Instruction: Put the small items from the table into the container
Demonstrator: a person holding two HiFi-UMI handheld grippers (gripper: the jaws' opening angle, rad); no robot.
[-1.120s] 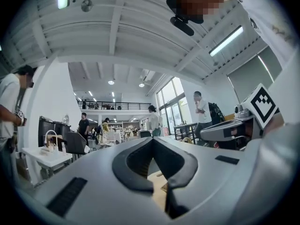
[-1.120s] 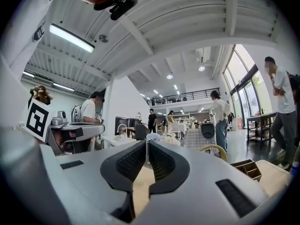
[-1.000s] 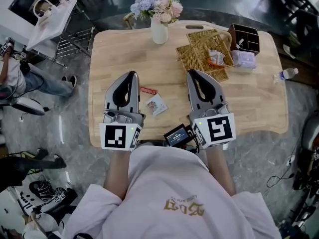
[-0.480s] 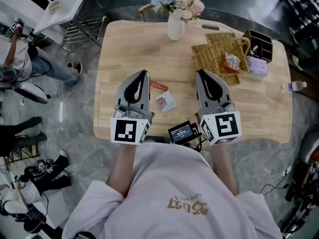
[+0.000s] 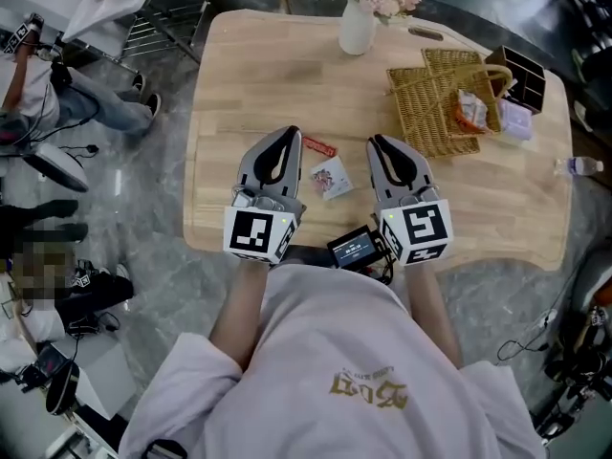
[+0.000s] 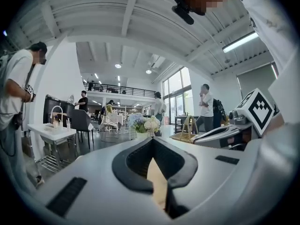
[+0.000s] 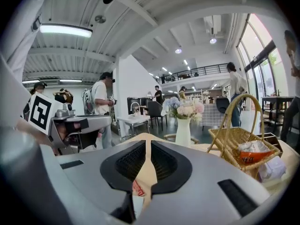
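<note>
Two small packets lie on the wooden table (image 5: 239,75) between my grippers: a thin red one (image 5: 318,147) and a white printed one (image 5: 330,177). My left gripper (image 5: 285,132) hovers just left of them, its jaws closed with nothing between them. Just right of the packets my right gripper (image 5: 381,142) is also shut and empty. In the right gripper view the red packet (image 7: 137,189) shows below the closed jaws (image 7: 148,142). The wicker basket (image 5: 435,122) stands at the back right and holds an orange-and-white packet (image 5: 470,108). The left gripper (image 6: 151,140) points level across the table.
A white vase of flowers (image 5: 359,27) stands at the table's far edge. Right of the basket are a dark wooden organiser (image 5: 521,70), a purple packet (image 5: 516,120) and a water bottle (image 5: 579,165). Several people stand around the room beyond.
Both grippers have sunk toward the table and now flank the two packets more closely. The packets and the basket have not moved.
</note>
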